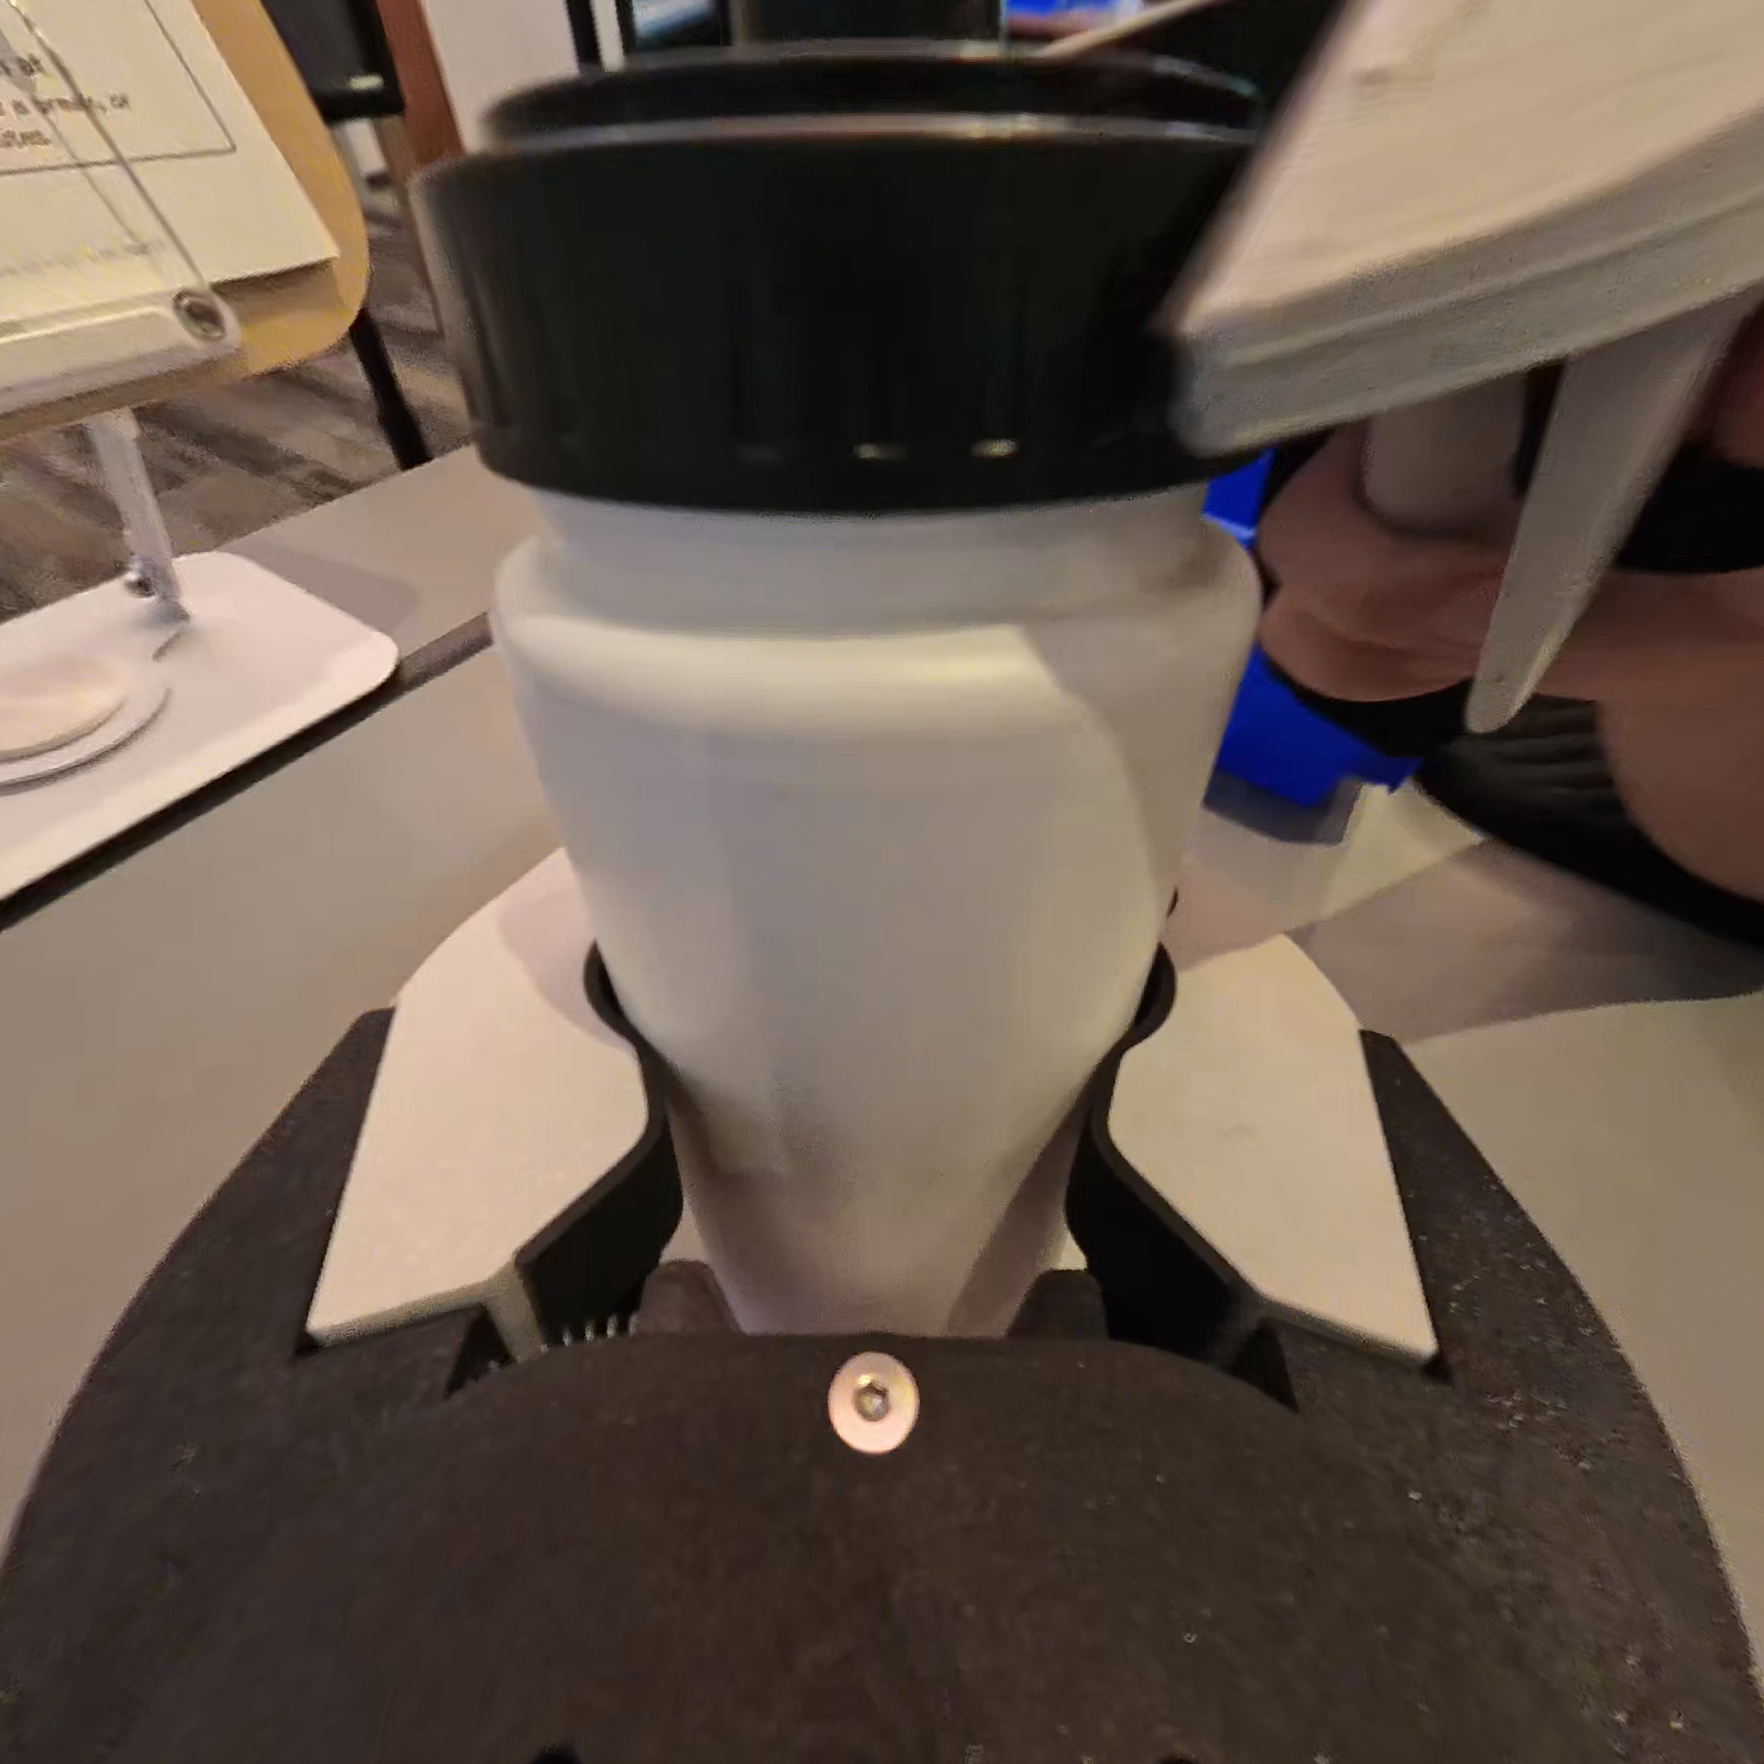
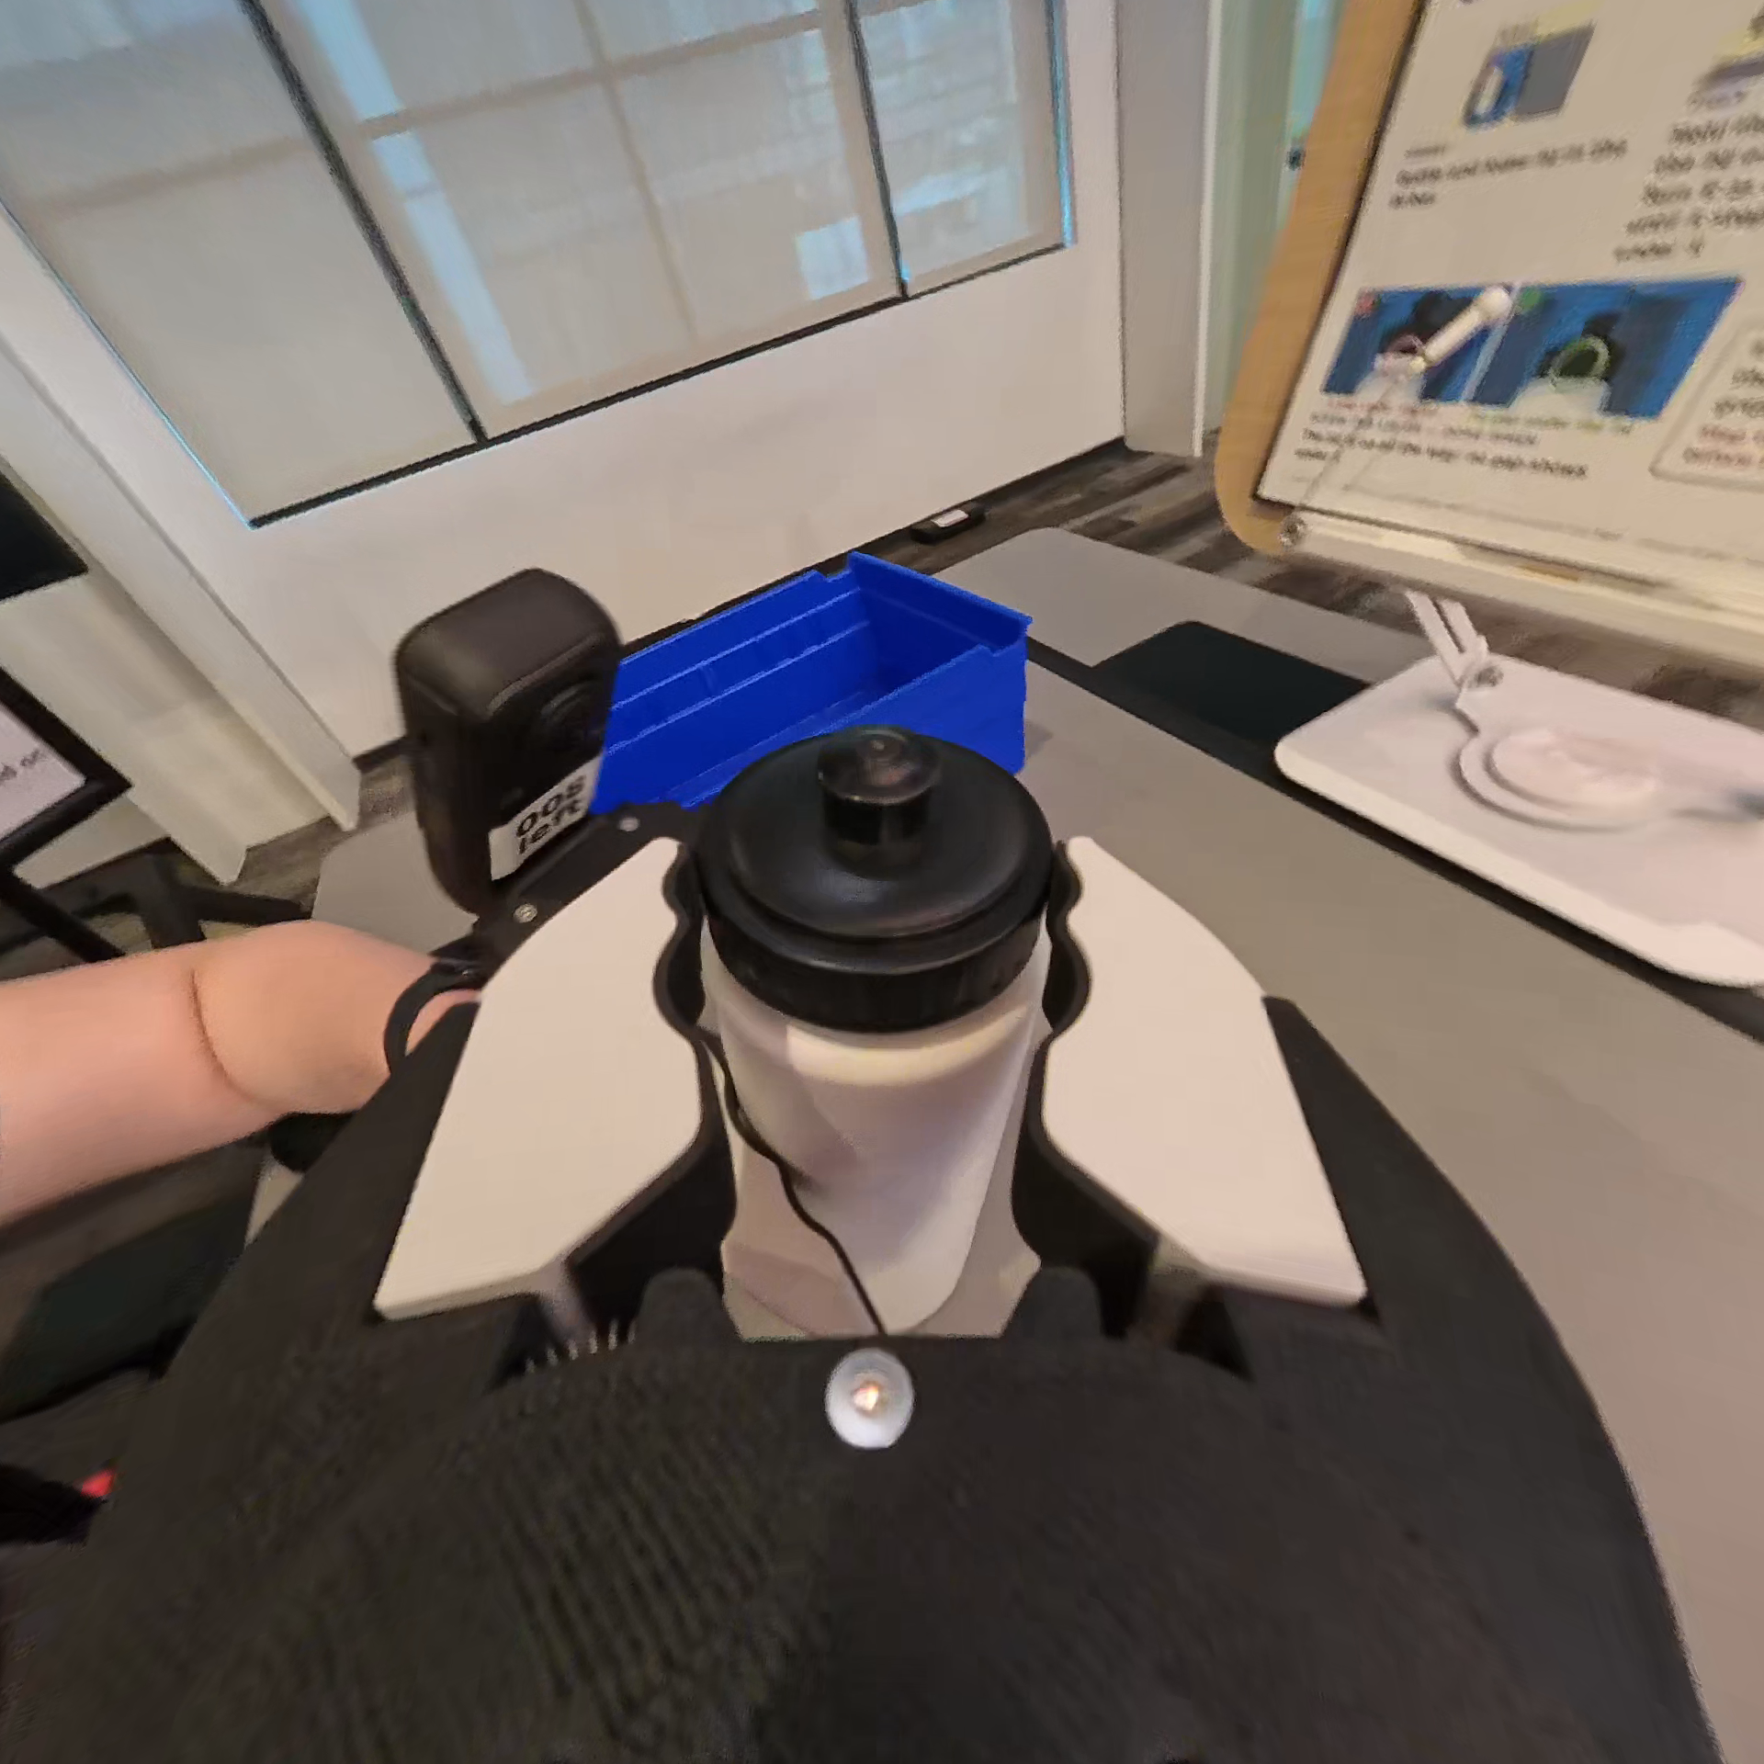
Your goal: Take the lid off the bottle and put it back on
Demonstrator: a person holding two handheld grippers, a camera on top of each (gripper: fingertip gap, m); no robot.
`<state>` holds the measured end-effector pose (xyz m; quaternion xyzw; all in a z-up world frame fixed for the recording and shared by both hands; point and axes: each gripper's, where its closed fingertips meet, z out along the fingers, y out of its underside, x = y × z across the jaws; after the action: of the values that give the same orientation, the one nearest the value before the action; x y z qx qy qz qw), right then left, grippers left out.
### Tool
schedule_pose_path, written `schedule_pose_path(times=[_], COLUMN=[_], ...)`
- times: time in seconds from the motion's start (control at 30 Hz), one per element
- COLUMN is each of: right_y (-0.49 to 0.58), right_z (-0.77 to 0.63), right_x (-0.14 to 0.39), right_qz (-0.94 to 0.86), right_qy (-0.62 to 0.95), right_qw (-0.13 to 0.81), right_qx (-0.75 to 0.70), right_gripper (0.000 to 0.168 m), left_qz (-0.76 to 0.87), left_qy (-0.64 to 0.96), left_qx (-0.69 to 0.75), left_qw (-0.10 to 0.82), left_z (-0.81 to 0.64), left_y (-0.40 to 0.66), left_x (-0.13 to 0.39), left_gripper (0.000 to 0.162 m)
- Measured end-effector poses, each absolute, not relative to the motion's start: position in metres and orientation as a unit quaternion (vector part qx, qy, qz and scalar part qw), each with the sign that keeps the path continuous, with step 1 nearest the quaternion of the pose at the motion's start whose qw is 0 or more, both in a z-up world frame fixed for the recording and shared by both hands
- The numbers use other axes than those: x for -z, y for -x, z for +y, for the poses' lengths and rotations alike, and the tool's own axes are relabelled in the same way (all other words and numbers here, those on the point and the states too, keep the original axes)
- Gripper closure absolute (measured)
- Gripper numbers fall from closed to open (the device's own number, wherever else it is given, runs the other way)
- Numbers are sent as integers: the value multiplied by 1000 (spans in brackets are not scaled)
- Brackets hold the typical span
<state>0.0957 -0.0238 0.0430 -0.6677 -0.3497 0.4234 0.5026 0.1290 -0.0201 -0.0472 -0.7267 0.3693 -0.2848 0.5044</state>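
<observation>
Bottle [image 1: 859, 859], white body, stood upright between both sets of tongs, above the grey tabletop [image 1: 239, 955]; whether its base rested on the tabletop could not be told, as the base was hidden in both views.

Left tongs [image 1: 878, 993] were closed around the lower body of the bottle, dark pads pressed on either side. Judged purpose: to anchor the body so it would not spin when the cap was turned.

Right tongs [image 2: 873, 916] came at the bottle from higher up and pinched the black lid [image 2: 873, 907] at its ribbed skirt, one pad on each side. The spout knob on top of the lid was left free. Gripping the ribbed band rather than the knob was judged sensible, since it gives the widest purchase for twisting.

Lid sat level and flush on the bottle neck in both views; no gap or thread showed beneath it. Could not tell whether this was before unscrewing or after re-seating. Judged: a twisting stage, one tool holding, the other turning.

In the left wrist view the right tool's pale body and the person's hand [image 1: 1384, 573] showed at upper right, close against the lid.

Surroundings: blue bin [image 2: 830, 668] on the tabletop behind the bottle, toward the far edge; white stand base [image 2: 1527, 811] with a tilted instruction board [image 2: 1527, 286] toward the right edge, well apart from the bottle.

Risk noted: the smooth bottle body could slip in the left tongs under torque.
</observation>
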Motion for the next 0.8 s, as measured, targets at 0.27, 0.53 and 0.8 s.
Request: schedule_pose_path(times=[0.27, 0.53, 0.8], right_y=[-105, -91, -86], right_z=[-40, -47, -33], right_x=[-51, -41, -42], right_qz=[-499, -506, -394], right_qy=[574, 586, 644], right_qw=[509, 506, 591], right_qx=[-403, -382, -284], right_gripper=[85, 96, 95], left_qz=[387, 423, 365], left_qy=[632, 610, 657], left_qx=[402, 383, 319], left_qw=[538, 551, 578], left_z=[-30, -38, -18], left_y=[-140, -147, -135], left_x=[37, 41, 43], left_gripper=[59, 59, 60])
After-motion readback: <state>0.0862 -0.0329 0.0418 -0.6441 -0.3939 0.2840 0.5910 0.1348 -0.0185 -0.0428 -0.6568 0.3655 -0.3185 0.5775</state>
